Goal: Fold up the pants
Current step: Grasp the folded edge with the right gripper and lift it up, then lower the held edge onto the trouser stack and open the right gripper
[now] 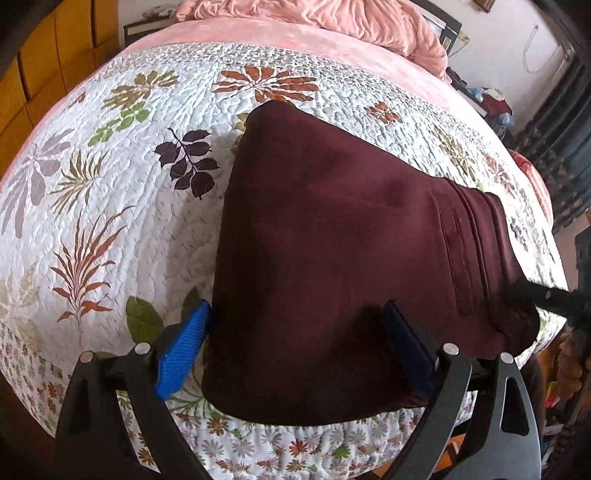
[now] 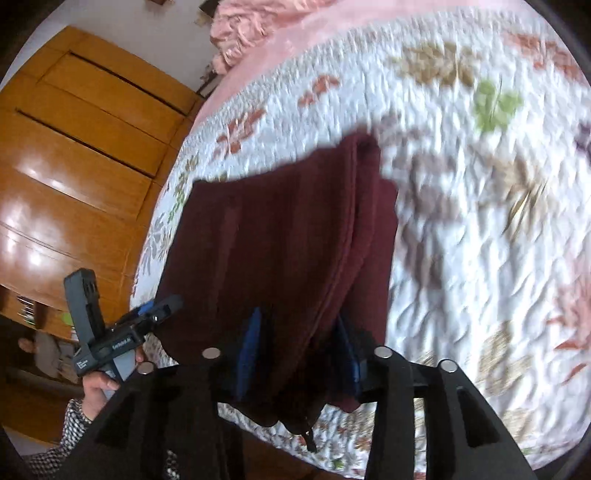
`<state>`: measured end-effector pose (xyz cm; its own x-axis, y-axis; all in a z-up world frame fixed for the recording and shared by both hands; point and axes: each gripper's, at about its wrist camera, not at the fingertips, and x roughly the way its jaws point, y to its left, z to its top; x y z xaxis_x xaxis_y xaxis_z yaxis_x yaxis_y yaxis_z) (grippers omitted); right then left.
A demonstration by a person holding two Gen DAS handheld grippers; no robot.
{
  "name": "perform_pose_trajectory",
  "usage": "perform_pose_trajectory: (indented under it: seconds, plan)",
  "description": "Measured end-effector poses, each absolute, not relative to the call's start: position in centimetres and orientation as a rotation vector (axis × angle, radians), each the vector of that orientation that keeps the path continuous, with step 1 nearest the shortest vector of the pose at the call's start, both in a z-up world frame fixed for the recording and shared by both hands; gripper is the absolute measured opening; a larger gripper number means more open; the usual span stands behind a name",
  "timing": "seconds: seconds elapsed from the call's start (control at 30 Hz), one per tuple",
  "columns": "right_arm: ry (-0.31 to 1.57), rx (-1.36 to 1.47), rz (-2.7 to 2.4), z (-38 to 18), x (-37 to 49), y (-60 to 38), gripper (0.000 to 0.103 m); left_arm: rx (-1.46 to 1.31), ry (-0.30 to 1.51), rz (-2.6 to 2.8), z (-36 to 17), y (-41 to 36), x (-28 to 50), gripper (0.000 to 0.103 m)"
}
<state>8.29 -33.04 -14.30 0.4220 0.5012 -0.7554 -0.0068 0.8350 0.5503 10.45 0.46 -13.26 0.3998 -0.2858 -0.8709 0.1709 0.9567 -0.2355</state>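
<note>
Folded maroon pants (image 1: 332, 240) lie on the flowered quilt (image 1: 110, 221) near the bed's front edge. In the left wrist view my left gripper (image 1: 295, 347) is open wide. Its blue left finger sits beside the pants' near corner and its right finger rests over the cloth. In the right wrist view the pants (image 2: 280, 229) show stacked folded layers, blurred. My right gripper (image 2: 299, 350) straddles their near end, with fabric lying between the parted fingers (image 2: 251, 343), not pinched. The left gripper (image 2: 159, 310) is at the pants' left edge, held by a hand (image 2: 98, 387).
A crumpled pink blanket (image 1: 332, 18) lies at the head of the bed. Wooden wardrobe doors (image 2: 74, 147) stand beyond the bed's left side. Cluttered items (image 1: 495, 99) sit by the wall on the right. The quilt's edge (image 1: 295, 450) drops off just below the pants.
</note>
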Motion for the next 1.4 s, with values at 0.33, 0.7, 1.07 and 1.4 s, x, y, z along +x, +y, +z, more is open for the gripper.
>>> perform_pose_trajectory:
  seconds: [0.33,0.7,1.07,1.4]
  plan:
    - [1.081,0.559,0.244,-13.3,15.5,-35.6,0.067,-0.170,1.143,-0.270,-13.3,1.4,10.3,0.093]
    - [1.085,0.486,0.257,-13.6,18.5,-34.4,0.012,-0.206,1.153,-0.281,-14.0,1.1,10.4,0.093]
    - [1.094,0.511,0.209,-14.0,16.5,-35.5,0.038,-0.234,1.176,-0.295,-14.5,1.4,10.3,0.095]
    - [1.098,0.501,0.306,-12.4,6.2,-34.3,0.060,-0.246,1.158,-0.302,-13.1,2.3,8.7,0.095]
